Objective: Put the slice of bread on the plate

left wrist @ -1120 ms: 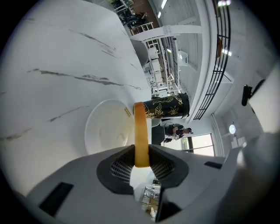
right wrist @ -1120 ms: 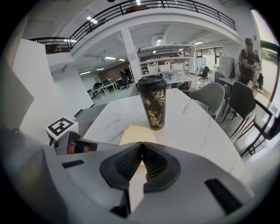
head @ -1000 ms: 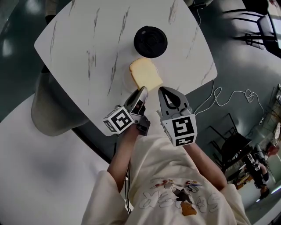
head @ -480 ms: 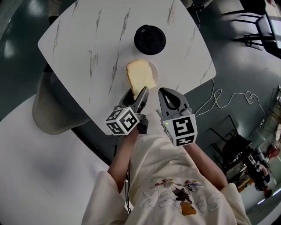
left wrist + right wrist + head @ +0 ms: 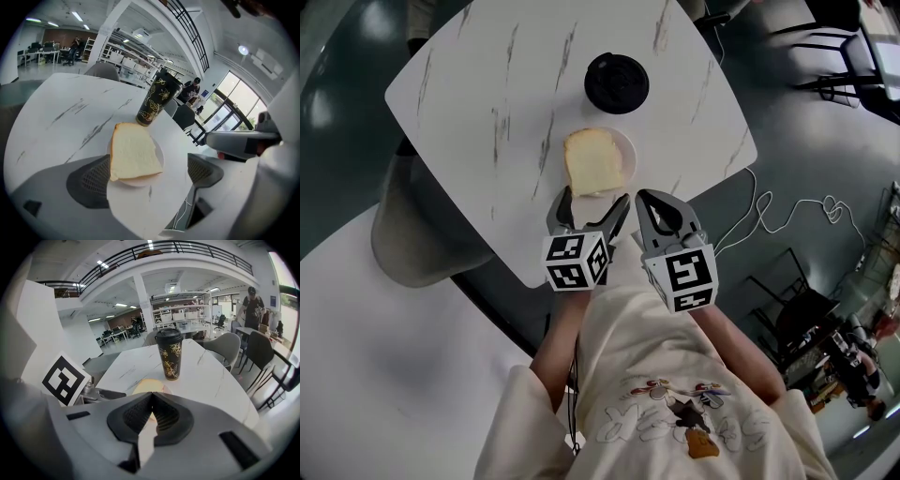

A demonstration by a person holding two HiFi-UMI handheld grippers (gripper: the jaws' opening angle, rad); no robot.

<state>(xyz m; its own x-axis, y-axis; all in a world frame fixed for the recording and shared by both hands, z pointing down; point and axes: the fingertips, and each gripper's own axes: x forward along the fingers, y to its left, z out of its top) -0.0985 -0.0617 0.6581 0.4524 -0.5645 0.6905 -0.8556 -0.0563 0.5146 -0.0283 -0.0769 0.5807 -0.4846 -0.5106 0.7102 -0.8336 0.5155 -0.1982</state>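
Opening the left gripper [image 5: 592,199] jaws wide just short of the plate [image 5: 628,145], pads pressing on nothing, likely letting go so the slice of bread [image 5: 596,161] sits flat there, near the black lidded cup [image 5: 617,82]. Keeping the right gripper [image 5: 649,197] parked alongside, jaws together with nothing between. Looking at a pale squarish slice with a thin crust, possibly overhanging the plate's rim, hard to confirm.

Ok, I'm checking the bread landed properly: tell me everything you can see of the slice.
The slice of bread is pale, soft-looking and squarish, with a thin tan crust. It lies flat on the small white plate, covering its left side, near the black cup. The left gripper, jaws opening, straddles its near end without pressing it.
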